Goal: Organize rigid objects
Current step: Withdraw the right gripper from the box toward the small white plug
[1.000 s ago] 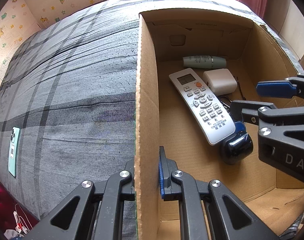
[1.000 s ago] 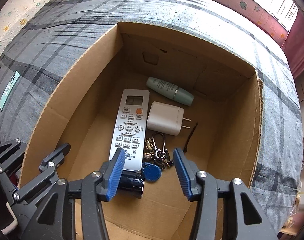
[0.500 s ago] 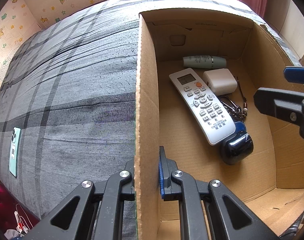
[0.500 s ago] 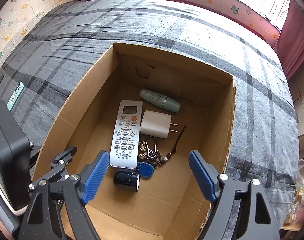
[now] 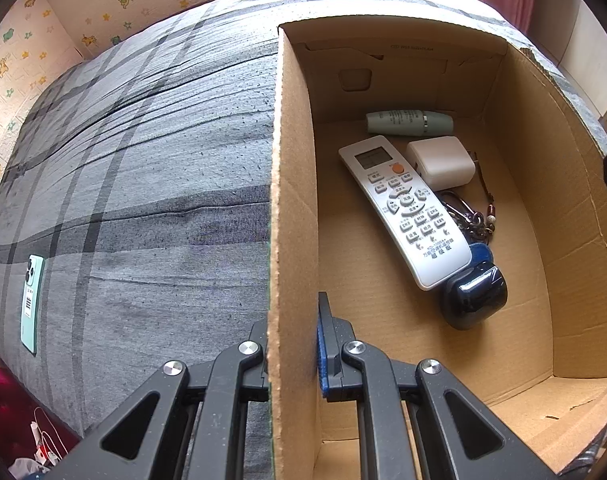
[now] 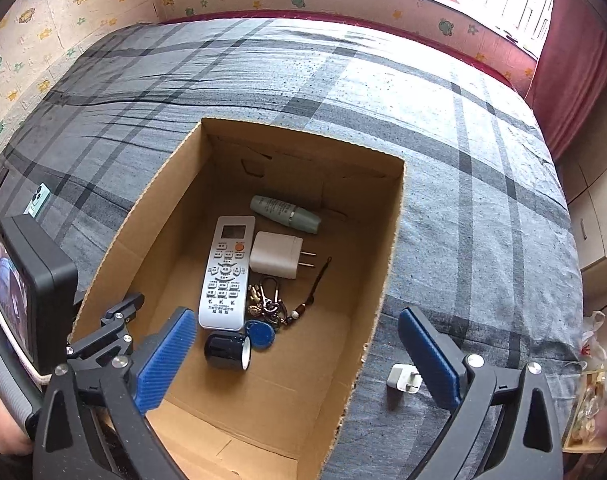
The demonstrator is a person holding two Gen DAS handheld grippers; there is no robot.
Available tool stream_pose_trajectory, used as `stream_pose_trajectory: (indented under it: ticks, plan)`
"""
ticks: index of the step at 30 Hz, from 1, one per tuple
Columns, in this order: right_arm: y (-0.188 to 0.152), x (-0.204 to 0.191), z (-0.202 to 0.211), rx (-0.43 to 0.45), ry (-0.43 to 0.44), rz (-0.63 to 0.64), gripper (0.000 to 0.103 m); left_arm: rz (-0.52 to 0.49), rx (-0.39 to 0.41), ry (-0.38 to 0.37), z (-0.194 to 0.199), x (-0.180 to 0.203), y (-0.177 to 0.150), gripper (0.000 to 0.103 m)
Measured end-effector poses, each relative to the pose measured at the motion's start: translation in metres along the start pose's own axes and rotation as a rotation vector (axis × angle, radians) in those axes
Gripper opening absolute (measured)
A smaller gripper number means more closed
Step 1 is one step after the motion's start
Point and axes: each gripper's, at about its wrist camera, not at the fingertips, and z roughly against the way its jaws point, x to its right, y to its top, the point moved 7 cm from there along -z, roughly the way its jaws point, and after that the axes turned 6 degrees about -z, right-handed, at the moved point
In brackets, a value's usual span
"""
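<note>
Since the earlier frame our right tool [image 6: 297, 354] rose out of the box [image 6: 387, 240], its jaws just opening wide, nothing between; black case [image 6: 225, 350] lies dropped beside the remote [image 6: 225, 272]. Left tool [image 5: 293, 354] clamps the box wall. Next we likely fetch the white plug [image 6: 401, 378] at lower right.

Grey plaid bedspread [image 6: 383, 92], brown box [image 6: 387, 240]

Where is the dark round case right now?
In the right wrist view, the dark round case lies on the box floor, below the remote, left of the blue tag.
</note>
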Motion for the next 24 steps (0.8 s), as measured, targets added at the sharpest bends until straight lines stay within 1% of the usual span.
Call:
stream_pose_trajectory:
  ticks: [7,17,24]
  plan:
    - [-0.003,0.030,0.011,0.017,-0.021,-0.030,0.103,0.000,0.000,0.000,0.001,0.000,0.000,0.012]
    - [-0.016,0.086,0.022,0.029,-0.082,-0.088,0.103,0.002,0.002,0.000,0.000,0.000,0.000,0.012]
    - [-0.039,0.124,0.006,-0.013,-0.107,-0.157,0.103,0.002,0.000,0.004,0.001,0.001,-0.001,0.012]
